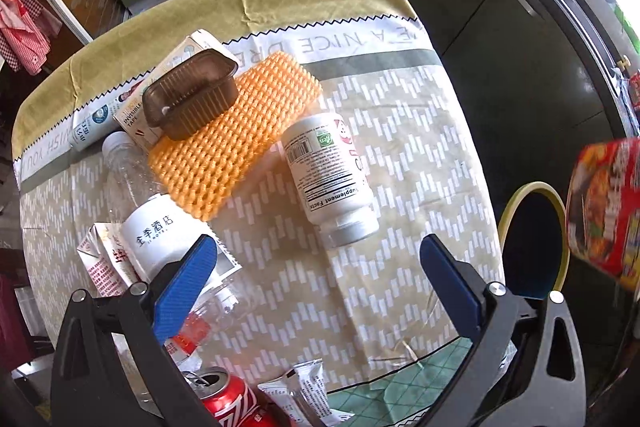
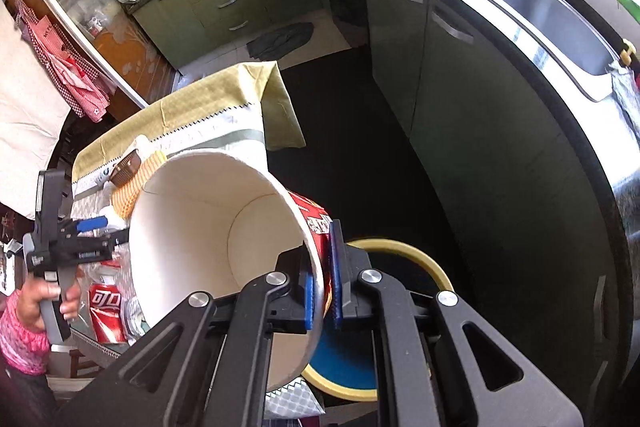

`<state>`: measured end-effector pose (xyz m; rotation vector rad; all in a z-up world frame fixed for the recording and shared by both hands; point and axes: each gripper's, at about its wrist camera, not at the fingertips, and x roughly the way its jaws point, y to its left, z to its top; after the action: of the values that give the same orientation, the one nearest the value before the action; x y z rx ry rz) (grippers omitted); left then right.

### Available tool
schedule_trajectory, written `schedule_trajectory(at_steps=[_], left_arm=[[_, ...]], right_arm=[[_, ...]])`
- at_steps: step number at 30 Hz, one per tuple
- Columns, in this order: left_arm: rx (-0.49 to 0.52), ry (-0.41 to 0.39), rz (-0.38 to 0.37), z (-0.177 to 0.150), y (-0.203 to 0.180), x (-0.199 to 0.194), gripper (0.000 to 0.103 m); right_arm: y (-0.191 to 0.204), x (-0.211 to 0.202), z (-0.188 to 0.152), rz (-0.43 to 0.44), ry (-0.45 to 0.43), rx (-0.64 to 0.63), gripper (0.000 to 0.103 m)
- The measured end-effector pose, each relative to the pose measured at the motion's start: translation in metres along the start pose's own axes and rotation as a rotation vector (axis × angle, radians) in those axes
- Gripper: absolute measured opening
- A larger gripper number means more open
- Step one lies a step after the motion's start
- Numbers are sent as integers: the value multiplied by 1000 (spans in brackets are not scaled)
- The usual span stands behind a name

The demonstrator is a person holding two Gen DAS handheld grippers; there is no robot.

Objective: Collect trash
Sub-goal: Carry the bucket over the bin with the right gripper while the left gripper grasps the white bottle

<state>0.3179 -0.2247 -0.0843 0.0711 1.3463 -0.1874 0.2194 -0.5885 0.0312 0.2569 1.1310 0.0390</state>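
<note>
My right gripper [image 2: 322, 291] is shut on the rim of an empty red noodle cup [image 2: 208, 239], tilted on its side, held beside a yellow-rimmed bin [image 2: 404, 251] with a blue liner. The cup also shows in the left wrist view [image 1: 608, 211] at the right, over the bin [image 1: 532, 243]. My left gripper [image 1: 318, 267] is open and empty above the table, near a white supplement bottle [image 1: 332, 171] lying on its side. Trash lies around: a brown plastic tray [image 1: 192, 95], an orange foam net [image 1: 236, 135], a white paper cup [image 1: 160, 239], a red cola can [image 1: 228, 399].
The table [image 1: 400, 131] has a patterned cloth; the bin stands off its right edge. A clear bottle [image 1: 124, 167], small cartons [image 1: 100, 263] and a snack wrapper [image 1: 304, 391] lie at the left and front. Green kitchen cabinets [image 2: 460, 67] and a sink [image 2: 560, 19] stand to the right.
</note>
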Motion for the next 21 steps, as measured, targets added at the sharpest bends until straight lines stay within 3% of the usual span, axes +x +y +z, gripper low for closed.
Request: schedule_trajectory(at_steps=[2,4,5,11,17,21], left_arm=[[-38,18,3,4,0,7,95],[-73,40,7,8,1,15,80],[-92,54,8,9,3,18,78],[-176,107,34,14,3,38,76],[-205,149,19,18,-4,59,65],[-200,151,3,20,-9,69,47]], right_arm=[[-14,2,-17,15,9,13,8],[-26,6,-30,33,17,25,8],[-31,9,-37,40,22,28,8],[-54,28,-62,54,49,44,8],[-76,60,-75,6,88,62,8],[-92,89,-84,-5,132,91,9]])
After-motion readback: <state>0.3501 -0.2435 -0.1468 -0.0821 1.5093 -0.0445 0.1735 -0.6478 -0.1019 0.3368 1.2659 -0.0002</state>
